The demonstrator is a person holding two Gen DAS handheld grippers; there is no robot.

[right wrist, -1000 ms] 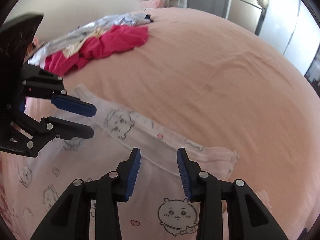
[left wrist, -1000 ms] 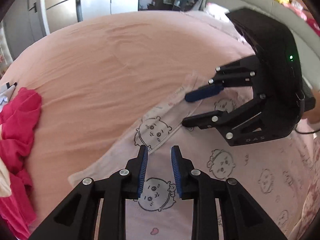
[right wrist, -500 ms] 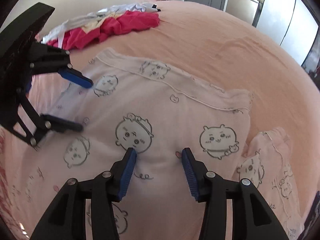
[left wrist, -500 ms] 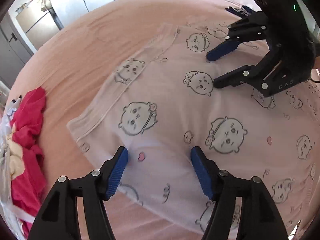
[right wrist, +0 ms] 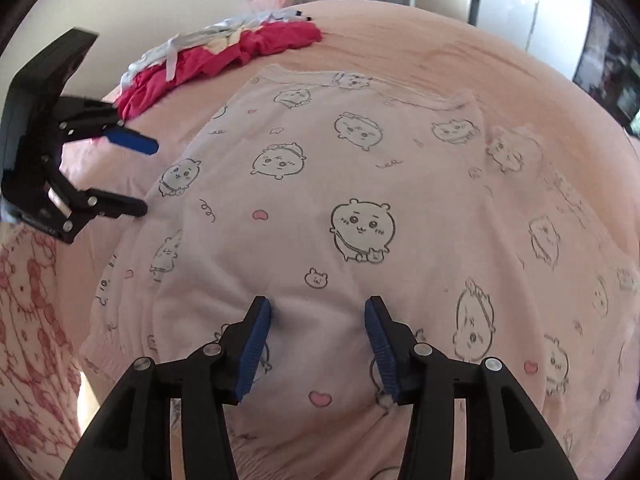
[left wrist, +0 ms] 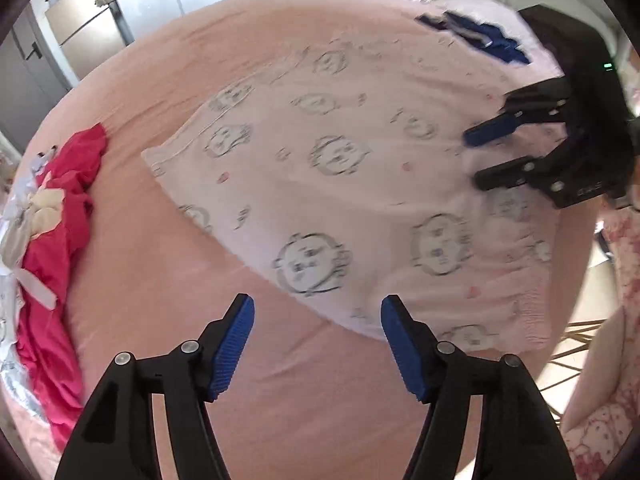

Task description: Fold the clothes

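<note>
Both grippers open, left gripper [left wrist: 316, 340] & right gripper [right wrist: 318, 344] over pink garment [right wrist: 360, 208]

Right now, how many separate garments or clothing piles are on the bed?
3: the pale pink cartoon-print garment spread in the middle; a red and white pile at the bed's edge beyond the left tool; a dark blue item at the far side. More may lie out of frame.

The garment [right wrist: 360, 200] is pale pink, printed with grey-outlined cartoon faces and small pink hearts. The bed sheet [left wrist: 280, 32] under it is plain peach-pink. A crumpled cloth [left wrist: 60, 240] is bright crimson. Both grippers' pads [right wrist: 256, 344] are blue on black frames.
</note>
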